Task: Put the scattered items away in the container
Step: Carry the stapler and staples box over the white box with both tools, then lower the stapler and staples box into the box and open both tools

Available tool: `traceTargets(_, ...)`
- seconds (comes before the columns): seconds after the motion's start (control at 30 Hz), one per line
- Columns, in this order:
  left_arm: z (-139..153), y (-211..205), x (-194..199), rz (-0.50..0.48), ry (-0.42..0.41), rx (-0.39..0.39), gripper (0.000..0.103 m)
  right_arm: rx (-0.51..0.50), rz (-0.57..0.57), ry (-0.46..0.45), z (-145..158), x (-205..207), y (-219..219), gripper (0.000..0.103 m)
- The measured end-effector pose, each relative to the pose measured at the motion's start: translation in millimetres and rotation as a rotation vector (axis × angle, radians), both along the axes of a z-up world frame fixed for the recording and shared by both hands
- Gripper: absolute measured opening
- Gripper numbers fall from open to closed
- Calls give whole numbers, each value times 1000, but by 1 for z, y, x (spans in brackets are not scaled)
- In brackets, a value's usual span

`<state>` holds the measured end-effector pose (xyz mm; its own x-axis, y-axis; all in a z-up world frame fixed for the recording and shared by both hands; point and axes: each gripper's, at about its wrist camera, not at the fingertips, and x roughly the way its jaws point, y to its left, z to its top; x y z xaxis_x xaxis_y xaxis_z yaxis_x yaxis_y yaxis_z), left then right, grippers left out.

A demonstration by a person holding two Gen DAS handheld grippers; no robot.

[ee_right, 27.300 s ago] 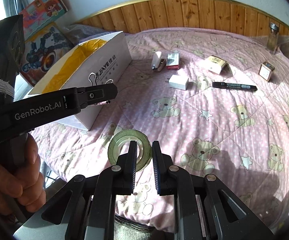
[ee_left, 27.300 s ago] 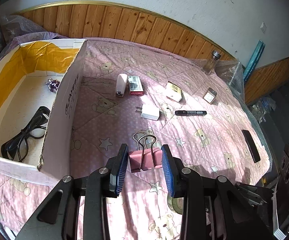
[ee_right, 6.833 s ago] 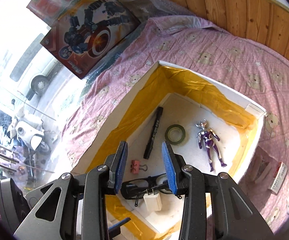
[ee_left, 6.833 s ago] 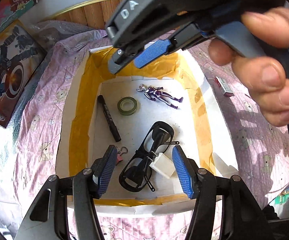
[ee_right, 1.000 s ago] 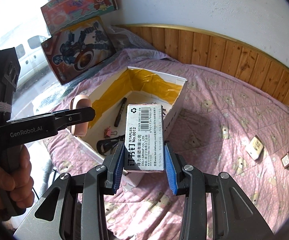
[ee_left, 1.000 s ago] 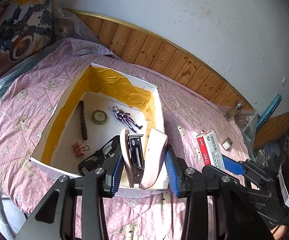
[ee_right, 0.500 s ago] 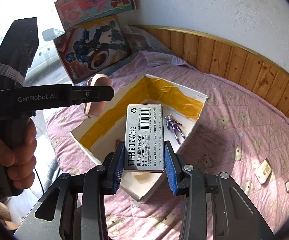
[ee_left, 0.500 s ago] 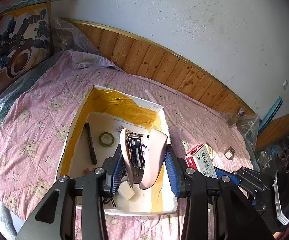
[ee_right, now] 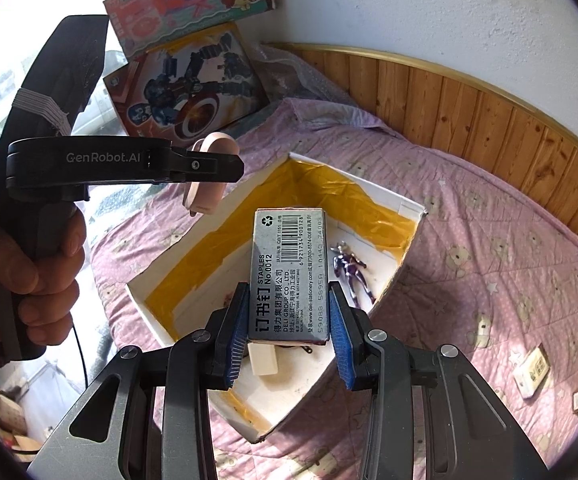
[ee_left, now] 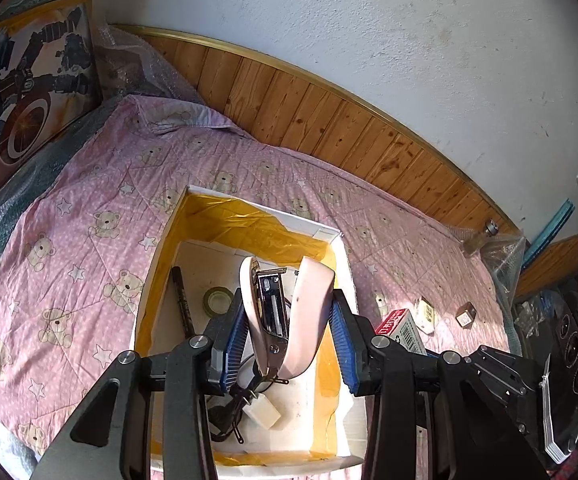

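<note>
Though glare-washed (perhaps cardboard), yellow-lined box (ee_left: 331, 236).

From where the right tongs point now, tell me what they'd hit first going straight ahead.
Probably the floor inside the box, near the purple toy figure. The right tongs, shut on the staples box, point down into it; depth is unclear.
</note>
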<state>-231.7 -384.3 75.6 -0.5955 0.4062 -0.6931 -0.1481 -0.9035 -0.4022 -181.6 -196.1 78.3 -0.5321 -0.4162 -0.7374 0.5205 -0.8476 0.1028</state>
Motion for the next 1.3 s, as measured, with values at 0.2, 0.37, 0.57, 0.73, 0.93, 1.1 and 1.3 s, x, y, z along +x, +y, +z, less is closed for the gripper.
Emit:
traceTargets(0.2,-6,5,-28,-10,-37,-16,41,6,33,-21,-4,-16,-14,39)
traceTargets(0.37,-16,10,-51,-14,-59,-59,41,17,48,-55,-14,-31,-22,39)
traceTargets(0.57,-30,12,-71,-6,-77,-102,41,15,48,-109,-26,-51,-23,39)
traceTargets(0.73,-45,9,-86,4,-108,-106,41,15,46,-152,-36,-65,-24,39)
traceTargets(0.93,-62,14,-99,7,-130,-138,41,8,43,-208,-48,-83,-27,39)
traceTargets(1.1,-76,18,-110,15,-159,-159,41,12,34,-244,-57,-95,-28,39)
traceTargets(1.3,-91,16,-122,41,-197,-158,41,14,14,-308,-72,-108,-28,39)
